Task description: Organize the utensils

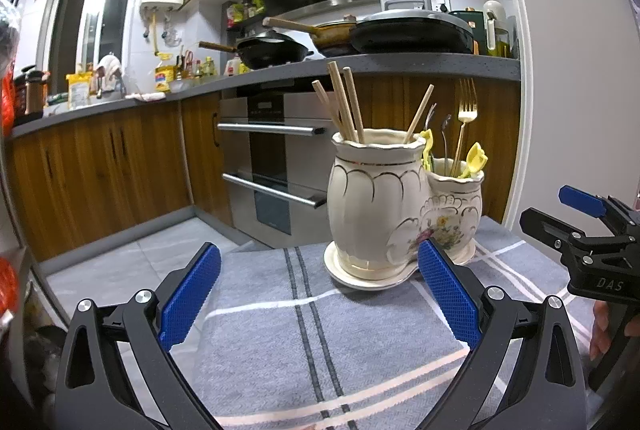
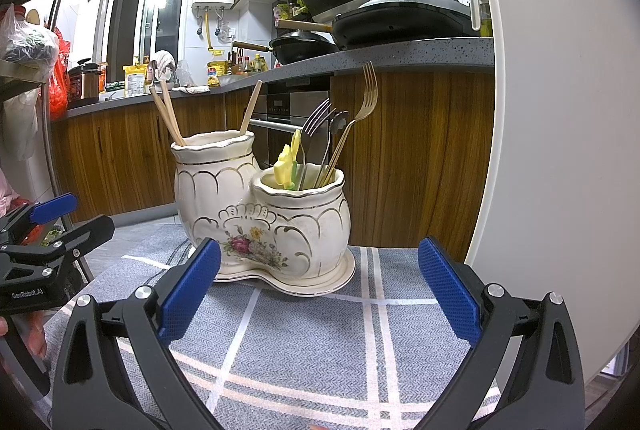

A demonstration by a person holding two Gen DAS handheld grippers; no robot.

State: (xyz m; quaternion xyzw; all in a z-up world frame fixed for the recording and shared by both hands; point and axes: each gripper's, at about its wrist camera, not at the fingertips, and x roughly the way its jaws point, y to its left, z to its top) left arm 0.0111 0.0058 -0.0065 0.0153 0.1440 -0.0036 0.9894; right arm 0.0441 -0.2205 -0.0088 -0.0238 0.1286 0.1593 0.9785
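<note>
A cream double ceramic utensil holder (image 1: 384, 206) (image 2: 264, 214) stands on its saucer on a grey striped cloth (image 1: 304, 330) (image 2: 304, 342). Its tall pot holds several wooden chopsticks (image 1: 346, 106) (image 2: 168, 114). Its short pot holds a gold fork (image 1: 466, 118) (image 2: 360, 110), a steel fork (image 2: 314, 134), a dark-ended utensil (image 2: 334, 134) and yellow utensils (image 1: 476, 158) (image 2: 288, 162). My left gripper (image 1: 320, 290) is open and empty, just before the holder. My right gripper (image 2: 320, 290) is open and empty, in front of the holder; it also shows at the right edge of the left wrist view (image 1: 580, 226).
Behind is a kitchen: grey counter (image 1: 400, 64) with pans, oven (image 1: 272, 158) below, wooden cabinets (image 1: 104, 166). A white wall or door edge (image 2: 540, 110) rises close on the right. The left gripper body (image 2: 44, 242) sits at the left edge of the right wrist view.
</note>
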